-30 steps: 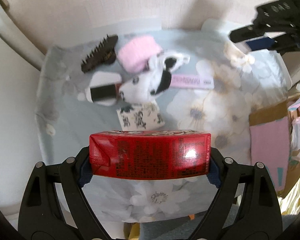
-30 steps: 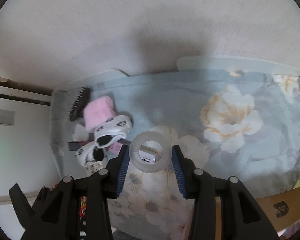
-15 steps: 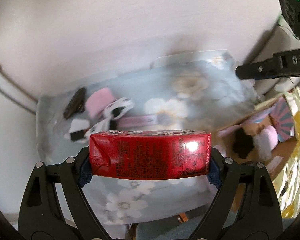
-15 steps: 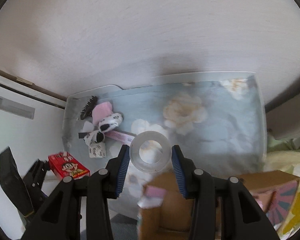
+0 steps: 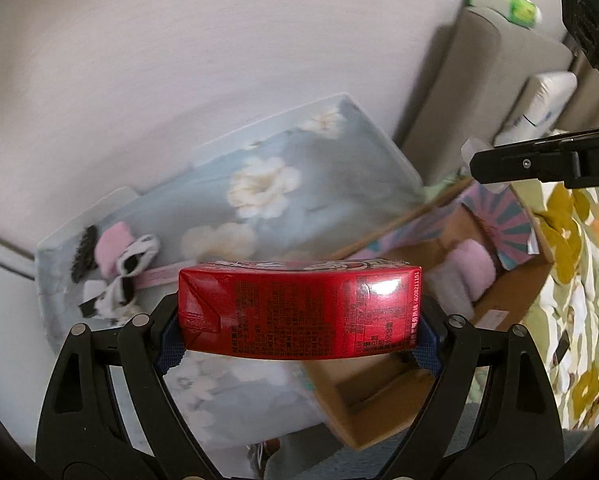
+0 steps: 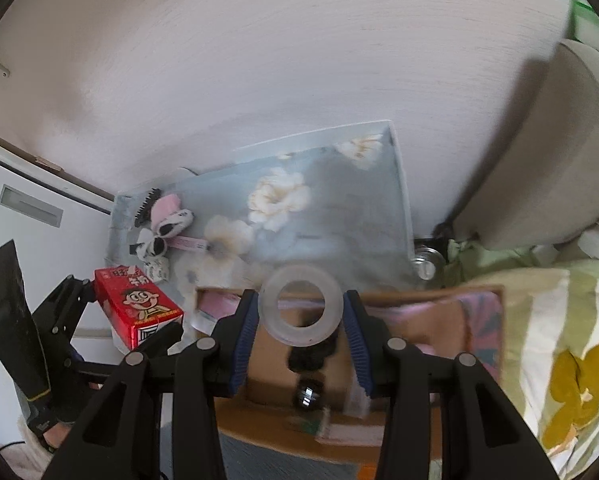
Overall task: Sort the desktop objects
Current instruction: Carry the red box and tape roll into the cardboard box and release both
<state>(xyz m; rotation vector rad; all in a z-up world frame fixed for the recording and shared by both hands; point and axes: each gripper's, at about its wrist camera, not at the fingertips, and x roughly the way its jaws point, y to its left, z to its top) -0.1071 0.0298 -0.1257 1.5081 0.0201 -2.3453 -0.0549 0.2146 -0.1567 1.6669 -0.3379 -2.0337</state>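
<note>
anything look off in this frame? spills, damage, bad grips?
Nothing stands out. The left gripper clamps the red drink carton squarely by its ends, undented. The right gripper holds the clear tape roll centred between its jaws, above the open cardboard box. No spills show on the floral tablecloth.

The floral table (image 6: pixel 339 216) lies bare except its left-end clutter (image 6: pixel 159 224); the cardboard box (image 6: pixel 419 344) stands open-topped

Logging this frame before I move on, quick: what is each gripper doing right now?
Left gripper: closed on the red drink carton.
Right gripper: closed on the clear tape roll.
</note>
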